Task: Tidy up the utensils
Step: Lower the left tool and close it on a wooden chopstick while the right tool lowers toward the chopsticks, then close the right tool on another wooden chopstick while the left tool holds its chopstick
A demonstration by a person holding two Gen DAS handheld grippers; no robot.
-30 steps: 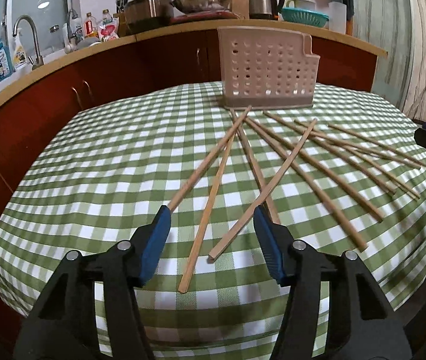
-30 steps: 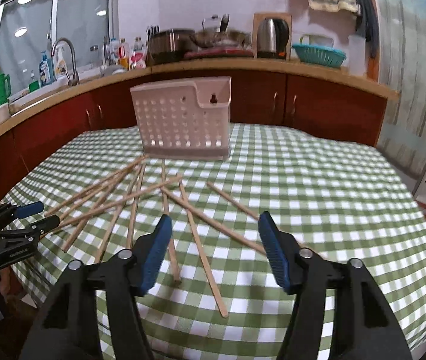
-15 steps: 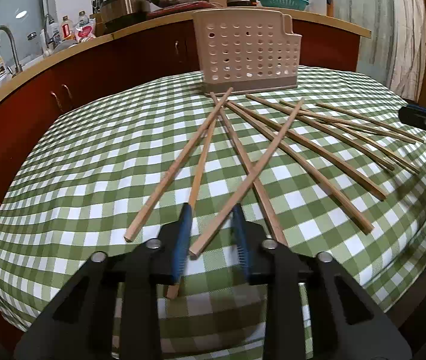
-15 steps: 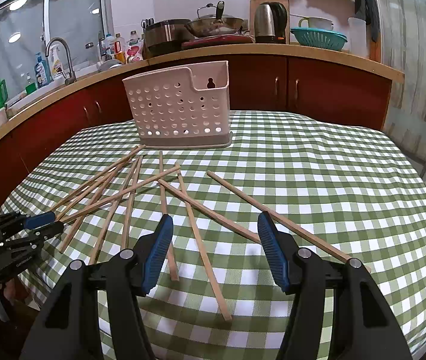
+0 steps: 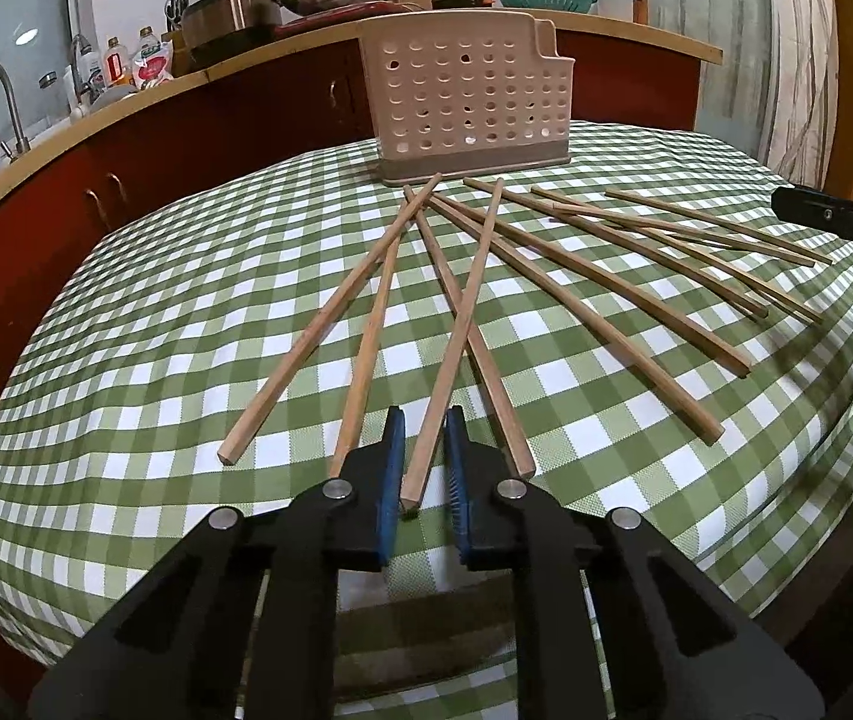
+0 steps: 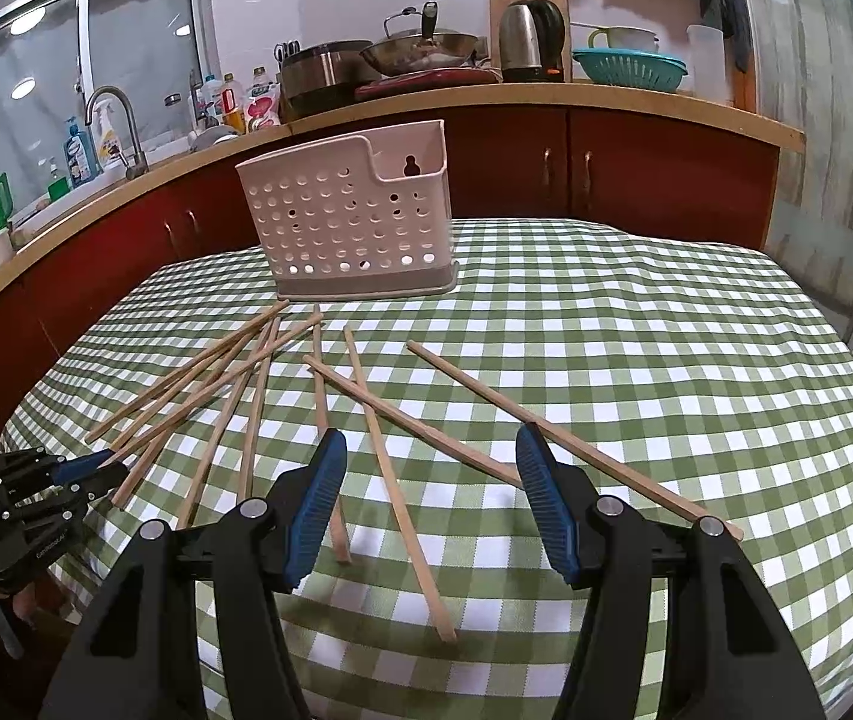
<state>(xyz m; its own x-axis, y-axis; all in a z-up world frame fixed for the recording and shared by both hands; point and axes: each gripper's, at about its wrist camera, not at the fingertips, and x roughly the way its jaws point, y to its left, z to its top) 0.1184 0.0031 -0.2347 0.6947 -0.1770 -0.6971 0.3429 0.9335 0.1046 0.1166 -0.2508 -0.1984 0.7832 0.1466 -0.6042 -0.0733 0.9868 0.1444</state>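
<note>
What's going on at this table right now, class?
A person holds a gripping tool in each hand to tidy chopsticks scattered on the checked tablecloth. The left tool is closing its jaws around the near end of one chopstick. The right tool is open above other chopsticks, holding nothing. The perforated holder stands at the table's far side, with no chopsticks visible in it.

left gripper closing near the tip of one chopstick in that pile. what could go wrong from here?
1. The left gripper is closing on the very end of one chopstick; so short a grip may let it pivot or slip on lifting.
2. That stick crosses another chopstick, so lifting may drag it.
3. The perforated holder stands across the table, a long carry.
</note>
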